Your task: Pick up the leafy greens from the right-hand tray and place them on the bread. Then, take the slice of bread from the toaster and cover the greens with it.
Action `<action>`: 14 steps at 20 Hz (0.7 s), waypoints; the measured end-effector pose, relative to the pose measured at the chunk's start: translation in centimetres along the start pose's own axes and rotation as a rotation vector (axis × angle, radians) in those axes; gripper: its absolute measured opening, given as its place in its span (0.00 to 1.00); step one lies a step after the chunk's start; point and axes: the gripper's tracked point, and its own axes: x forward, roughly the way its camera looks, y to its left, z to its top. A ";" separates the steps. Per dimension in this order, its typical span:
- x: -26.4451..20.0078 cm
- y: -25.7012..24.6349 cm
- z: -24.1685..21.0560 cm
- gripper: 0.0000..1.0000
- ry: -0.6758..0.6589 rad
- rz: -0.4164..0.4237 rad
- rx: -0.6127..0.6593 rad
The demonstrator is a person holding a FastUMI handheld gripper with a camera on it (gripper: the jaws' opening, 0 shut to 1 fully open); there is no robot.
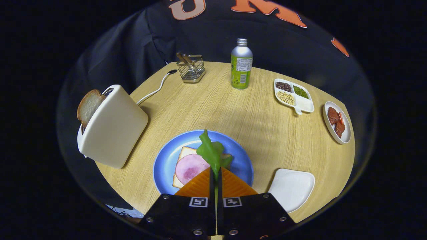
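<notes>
Leafy greens [212, 151] are pinched in the hand-held gripper [215, 173] above the ham-topped bread [184, 160] on the blue plate [166, 163].

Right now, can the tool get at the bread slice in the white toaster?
Probably not yet. The tool is shut on the green leafy piece above the blue plate. The toasted bread slice stands exposed in the white toaster, with bare table between.

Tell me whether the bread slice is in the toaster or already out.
In. The bread slice sticks up out of the slot of the toaster, while the gripper is shut on the leafy greens over the blue plate.
</notes>
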 end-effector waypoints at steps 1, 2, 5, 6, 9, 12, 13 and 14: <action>0.2 0.5 0.3 0.02 -0.008 0.008 0.004; 0.6 0.6 0.6 0.03 -0.013 -0.001 -0.001; 1.6 1.3 0.1 0.03 0.009 -0.013 -0.009; 2.0 1.6 -0.2 0.04 0.018 -0.017 -0.013; 3.0 2.2 -0.8 0.07 0.043 -0.034 -0.030; 3.1 2.5 -0.9 0.11 0.053 -0.051 -0.055; 3.0 2.7 -0.7 0.12 0.053 -0.044 -0.058; 2.8 2.6 -0.6 0.13 0.047 -0.045 -0.060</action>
